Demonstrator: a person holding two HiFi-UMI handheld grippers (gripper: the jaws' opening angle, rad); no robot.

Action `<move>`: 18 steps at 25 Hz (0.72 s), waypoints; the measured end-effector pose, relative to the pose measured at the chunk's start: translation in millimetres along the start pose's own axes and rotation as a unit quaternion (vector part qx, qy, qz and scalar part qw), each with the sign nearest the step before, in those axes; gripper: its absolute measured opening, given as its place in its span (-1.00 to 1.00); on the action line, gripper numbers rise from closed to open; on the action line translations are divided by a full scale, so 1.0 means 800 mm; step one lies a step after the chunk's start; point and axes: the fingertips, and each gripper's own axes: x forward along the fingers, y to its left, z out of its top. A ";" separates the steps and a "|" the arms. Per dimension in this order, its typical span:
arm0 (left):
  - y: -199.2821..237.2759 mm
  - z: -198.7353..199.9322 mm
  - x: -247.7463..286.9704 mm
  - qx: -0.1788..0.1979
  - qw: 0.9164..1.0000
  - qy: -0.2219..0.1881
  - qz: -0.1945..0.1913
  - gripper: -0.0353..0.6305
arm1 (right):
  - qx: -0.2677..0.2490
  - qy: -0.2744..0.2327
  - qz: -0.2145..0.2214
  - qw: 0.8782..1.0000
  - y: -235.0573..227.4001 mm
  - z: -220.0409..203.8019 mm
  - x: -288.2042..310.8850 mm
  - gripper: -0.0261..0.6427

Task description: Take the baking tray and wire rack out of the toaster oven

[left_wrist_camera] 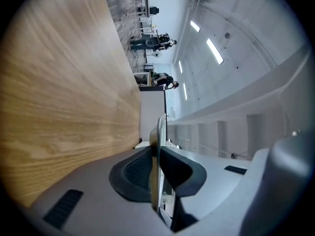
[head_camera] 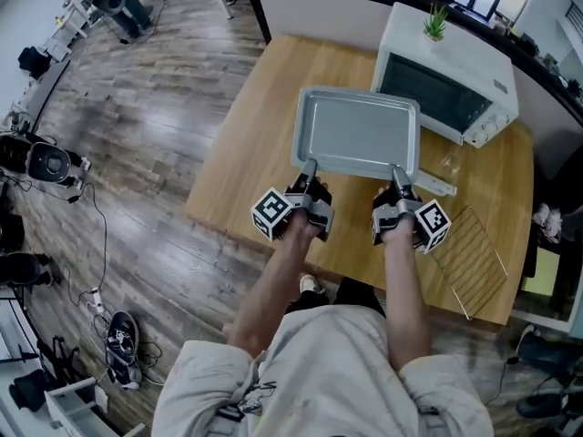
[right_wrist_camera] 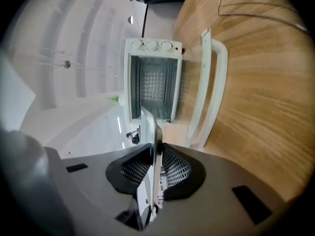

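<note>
Both grippers hold the grey baking tray [head_camera: 357,133] by its near rim, over the wooden table [head_camera: 239,162] in front of the white toaster oven [head_camera: 446,76]. My left gripper [head_camera: 310,173] is shut on the rim's left part, my right gripper [head_camera: 397,178] on its right part. In the left gripper view the tray edge [left_wrist_camera: 160,127] is pinched between the pads of that gripper [left_wrist_camera: 155,168]. The right gripper view shows the same grip [right_wrist_camera: 156,168], with the tray edge [right_wrist_camera: 156,132] before the open, empty-looking oven [right_wrist_camera: 151,80]. The wire rack [head_camera: 469,258] lies on the table to the right.
The oven's door [head_camera: 435,186] hangs open, flat over the table; its white handle [right_wrist_camera: 211,82] is just right of the tray. A small green plant [head_camera: 435,21] stands on the oven. Wooden floor with cables and gear lies left of the table.
</note>
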 end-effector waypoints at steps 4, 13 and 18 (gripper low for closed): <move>0.002 0.063 -0.046 0.004 0.999 -0.054 0.002 -0.71 | -0.002 0.054 0.002 0.999 0.003 -0.071 0.027 -0.67; 0.004 0.146 -0.133 0.008 0.988 -0.152 0.009 -0.71 | -0.012 0.153 0.001 0.988 0.006 -0.184 0.057 -0.67; 0.009 0.180 -0.171 0.004 0.984 -0.178 0.012 -0.71 | -0.019 0.179 0.000 0.984 0.005 -0.234 0.061 -0.67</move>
